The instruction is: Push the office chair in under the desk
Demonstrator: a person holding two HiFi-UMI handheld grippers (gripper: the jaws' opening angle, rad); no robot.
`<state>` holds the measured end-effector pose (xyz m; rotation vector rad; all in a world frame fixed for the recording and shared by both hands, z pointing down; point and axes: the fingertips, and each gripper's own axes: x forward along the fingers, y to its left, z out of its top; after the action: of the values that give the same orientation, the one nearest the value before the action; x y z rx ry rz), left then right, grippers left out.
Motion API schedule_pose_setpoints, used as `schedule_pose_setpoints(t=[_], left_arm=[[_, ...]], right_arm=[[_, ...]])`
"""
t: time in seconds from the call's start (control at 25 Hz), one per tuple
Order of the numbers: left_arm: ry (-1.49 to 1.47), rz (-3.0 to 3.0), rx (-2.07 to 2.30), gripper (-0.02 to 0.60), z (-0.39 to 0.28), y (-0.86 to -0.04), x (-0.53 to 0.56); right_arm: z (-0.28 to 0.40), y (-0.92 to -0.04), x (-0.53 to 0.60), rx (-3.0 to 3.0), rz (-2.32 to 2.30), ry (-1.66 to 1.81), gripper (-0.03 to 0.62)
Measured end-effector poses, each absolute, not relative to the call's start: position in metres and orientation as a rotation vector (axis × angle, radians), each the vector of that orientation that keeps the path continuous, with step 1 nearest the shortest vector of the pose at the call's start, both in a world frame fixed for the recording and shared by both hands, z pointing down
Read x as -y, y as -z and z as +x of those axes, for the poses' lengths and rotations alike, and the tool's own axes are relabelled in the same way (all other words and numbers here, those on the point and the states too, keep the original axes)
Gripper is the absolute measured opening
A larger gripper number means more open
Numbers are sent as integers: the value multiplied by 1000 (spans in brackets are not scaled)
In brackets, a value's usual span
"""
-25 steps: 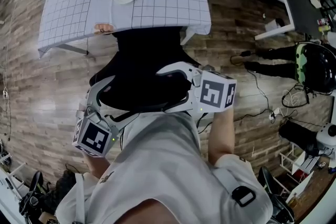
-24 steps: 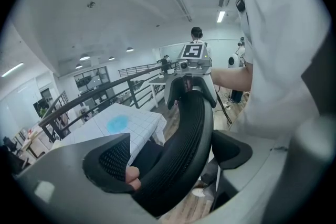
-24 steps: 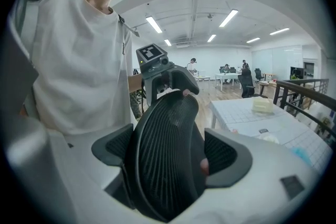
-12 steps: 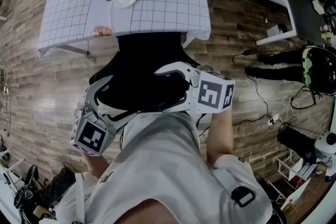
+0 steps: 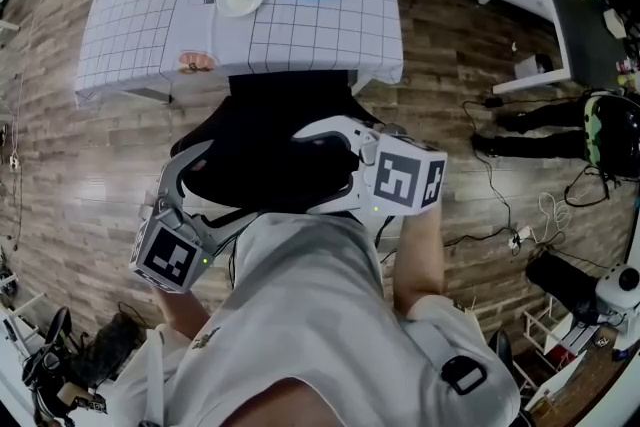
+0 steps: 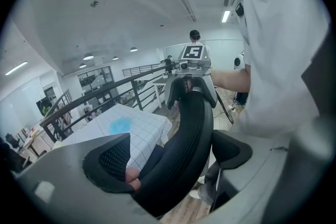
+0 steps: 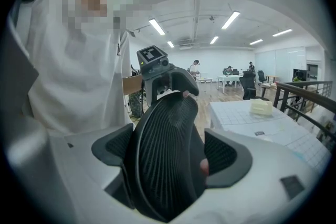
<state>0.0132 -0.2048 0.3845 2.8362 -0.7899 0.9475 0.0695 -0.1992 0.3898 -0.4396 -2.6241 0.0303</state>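
Black office chair (image 5: 268, 150), its front just under the grid-clothed desk (image 5: 300, 25), lies straight ahead of both tongs. Left gripper (image 6: 172, 155) and right gripper (image 7: 169, 153) clamp opposite ends of the backrest (image 7: 157, 123), equally near.
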Motion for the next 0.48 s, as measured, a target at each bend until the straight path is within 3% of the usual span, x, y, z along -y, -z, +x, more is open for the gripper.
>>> schedule_pose_setpoints(t=[0.48], left_arm=[[-962,2832,748,474,11,-384,225]], right_arm=[[67,-391,219,2620,-431,-42,427]])
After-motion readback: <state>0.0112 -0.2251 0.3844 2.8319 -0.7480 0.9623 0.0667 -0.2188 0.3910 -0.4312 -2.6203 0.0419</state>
